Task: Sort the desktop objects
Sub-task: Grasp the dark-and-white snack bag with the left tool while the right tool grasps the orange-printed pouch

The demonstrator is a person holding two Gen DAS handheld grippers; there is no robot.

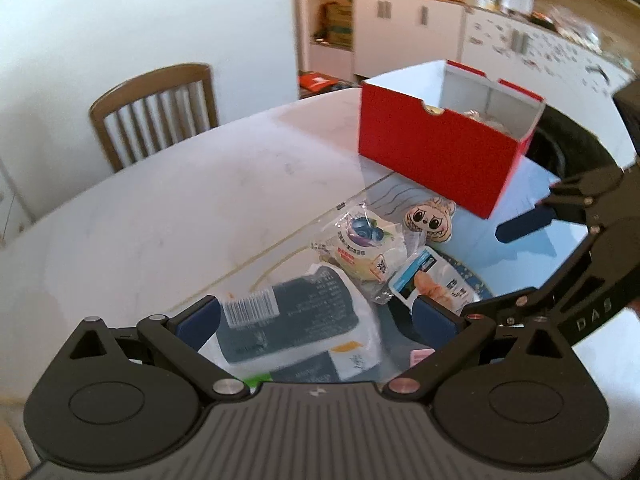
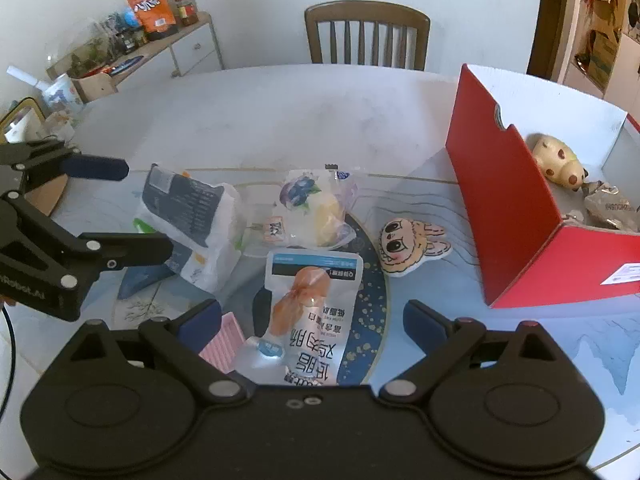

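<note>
My left gripper is open, its fingers either side of a dark-and-white packet lying on the table; it also shows in the right wrist view. My right gripper is open above a chicken-breast pouch, which also shows in the left wrist view. A blueberry bread bag and a flat cartoon plush lie beyond. The red box at right holds a spotted toy and a wrapper.
A pink ridged item lies under the right gripper's left finger. A dark round mat sits under the pouch. A wooden chair stands beyond the table. A cluttered side cabinet is at far left.
</note>
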